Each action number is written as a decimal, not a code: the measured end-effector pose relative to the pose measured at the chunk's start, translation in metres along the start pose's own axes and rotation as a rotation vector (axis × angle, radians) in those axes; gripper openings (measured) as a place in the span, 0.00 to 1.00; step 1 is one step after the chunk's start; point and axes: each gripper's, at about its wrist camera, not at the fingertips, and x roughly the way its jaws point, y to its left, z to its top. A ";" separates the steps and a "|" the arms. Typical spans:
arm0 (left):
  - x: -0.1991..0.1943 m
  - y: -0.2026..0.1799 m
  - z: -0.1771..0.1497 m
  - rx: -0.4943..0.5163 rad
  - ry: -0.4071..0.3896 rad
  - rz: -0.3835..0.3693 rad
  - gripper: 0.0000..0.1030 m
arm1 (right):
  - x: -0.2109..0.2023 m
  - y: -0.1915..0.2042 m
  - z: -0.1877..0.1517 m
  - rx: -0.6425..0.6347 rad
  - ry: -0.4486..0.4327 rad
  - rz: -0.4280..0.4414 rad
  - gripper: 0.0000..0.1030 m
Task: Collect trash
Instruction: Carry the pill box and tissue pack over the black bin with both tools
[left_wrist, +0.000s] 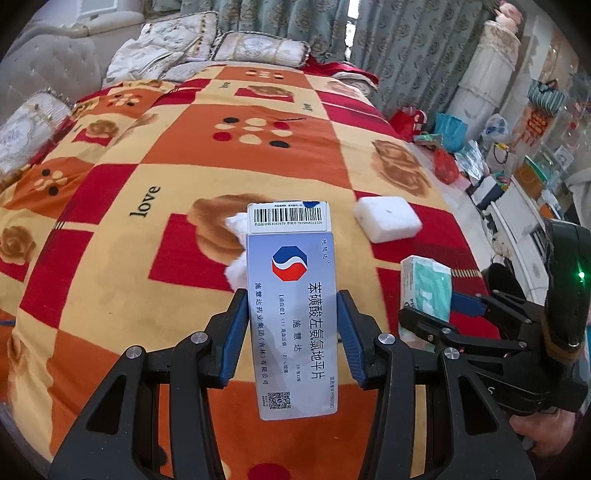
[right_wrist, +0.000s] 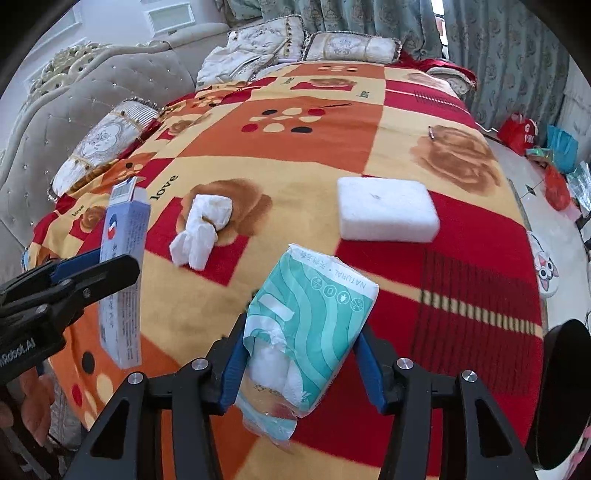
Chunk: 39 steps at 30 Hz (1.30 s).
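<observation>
I have both hands loaded over the bed (right_wrist: 295, 155), which wears a red, orange and cream patchwork blanket. My left gripper (left_wrist: 291, 328) has its jaws clamped on the long sides of a pale blue medicine box (left_wrist: 291, 317), held up off the blanket with its barcode flap pointing away from me. My right gripper (right_wrist: 301, 354) has its jaws pressed on a teal tissue pack (right_wrist: 314, 325), soft and partly emptied, with white tissue spilling from its torn opening.

I judge the step in hand to be carrying these two pieces away. To do it well I would keep both grips firm and lift clear of the blanket; the tissue pack is limp plastic and could slide out, so I would not slacken on it.

Taking the white foam block (right_wrist: 388, 210) as landmark: the crumpled tissue (right_wrist: 201, 232) lies on the blanket well to its left, and the tissue pack hangs nearer me than the block. Both the block and the crumpled tissue remain to be collected.

The right wrist view shows the crumpled tissue whole; the left wrist view hides most of it behind the box. Only the left view shows the box's printed face, and the bags on the floor beyond the bed.
</observation>
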 end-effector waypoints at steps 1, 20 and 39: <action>-0.001 -0.004 -0.001 0.006 0.001 -0.003 0.44 | -0.005 -0.004 -0.004 0.007 -0.001 0.002 0.51; -0.005 -0.101 -0.008 0.134 -0.003 -0.072 0.44 | -0.068 -0.056 -0.045 0.049 -0.089 -0.086 0.51; 0.025 -0.228 -0.010 0.273 0.025 -0.176 0.44 | -0.110 -0.168 -0.092 0.223 -0.109 -0.213 0.51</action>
